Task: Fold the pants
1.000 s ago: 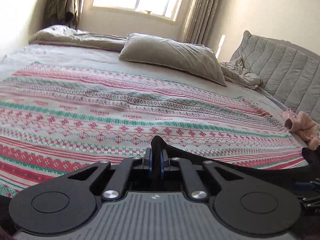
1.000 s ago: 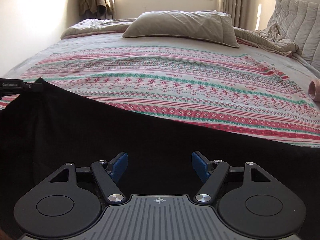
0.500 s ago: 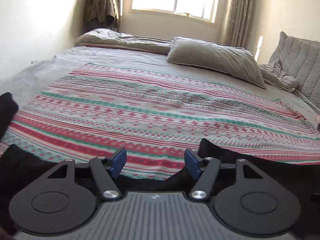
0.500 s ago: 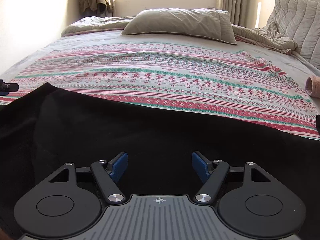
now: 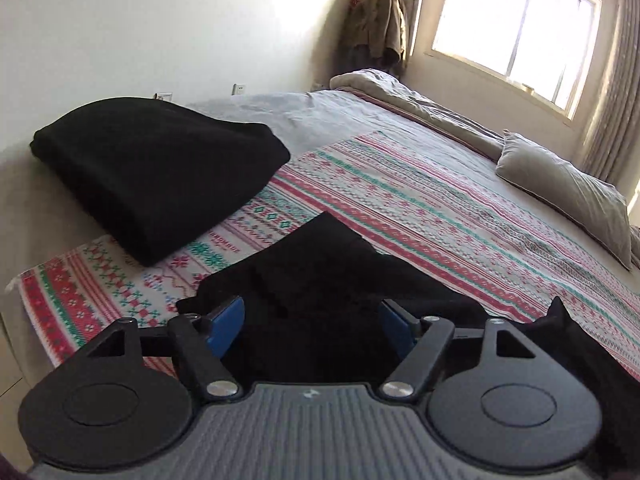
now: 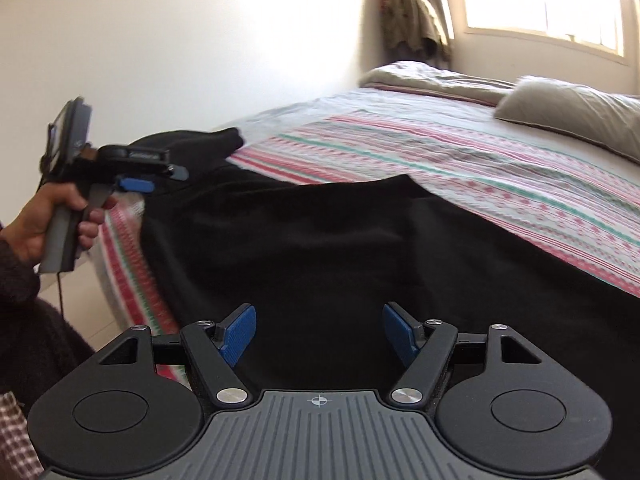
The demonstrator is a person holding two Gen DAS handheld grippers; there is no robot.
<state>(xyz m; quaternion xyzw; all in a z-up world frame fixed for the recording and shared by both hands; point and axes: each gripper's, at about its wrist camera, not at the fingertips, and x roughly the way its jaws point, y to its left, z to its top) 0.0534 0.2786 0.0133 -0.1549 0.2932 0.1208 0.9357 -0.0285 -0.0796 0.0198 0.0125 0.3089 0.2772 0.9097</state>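
The left tongs [image 5: 310, 322] stand wide and are opening further; black cloth of the pants [image 5: 320, 280] lies below and between the blue pads [image 5: 224, 318], but the pads do not press on it. The right tongs [image 6: 318, 334] are also wide, though their jaws are closing a little; the pants [image 6: 360, 248] spread dark under them and nothing is pinched between the pads [image 6: 239, 334].

In the right wrist view the left tongs [image 6: 150, 178] show at the far left, held by the person's left hand [image 6: 44, 216] over the left edge of the pants, beside a dark sleeve [image 6: 24, 292].

The pants lie flat across the near part of the bed, on a striped blanket [image 5: 420, 208] patterned in red, green and white. Their far edge runs slantwise over the stripes, and one corner points toward the middle of the bed.

Farther left on the blanket, apart from the pants, sits a folded black garment [image 5: 156, 172], thick and neat, near the bed's left edge. Beyond the blanket are a grey sheet [image 5: 288, 112], a rumpled quilt [image 5: 400, 92] at the far end and a grey pillow [image 5: 568, 196] to the right. Clothes [image 5: 380, 28] hang in the far corner beside a bright window [image 5: 516, 24] with a curtain [image 5: 616, 100]. A white wall [image 5: 160, 20] closes the left side.
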